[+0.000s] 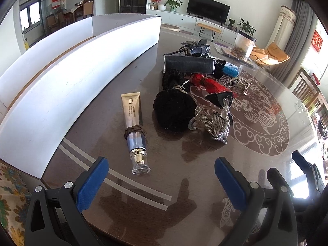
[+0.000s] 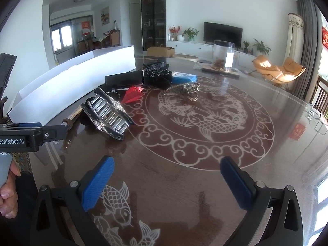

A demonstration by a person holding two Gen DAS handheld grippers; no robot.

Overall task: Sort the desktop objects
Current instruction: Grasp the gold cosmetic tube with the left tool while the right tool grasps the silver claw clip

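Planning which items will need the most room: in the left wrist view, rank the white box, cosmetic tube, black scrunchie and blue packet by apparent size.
1. white box, by far.
2-3. cosmetic tube and black scrunchie: comparable.
4. blue packet, though farther and partly hidden, so unsure.

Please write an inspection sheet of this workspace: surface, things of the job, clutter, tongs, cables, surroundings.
Surface: glossy dark table with pale dragon and fish patterns; reflections, no spill seen.
Job's things: cream tube lying flat, a brown hair tie wound around it; rhinestone hair claw; black scrunchie; red tassel; long black box; blue box; metal clip.
Sorting tray: white box along the table's left side; its inside is mostly hidden.
Clutter: clear jar at the far edge.
Tongs: left tongs open, empty, above the table near the tube's cap; right tongs open, empty.
Cables: nothing seen.
Surroundings: living room, television, plants, orange chairs.
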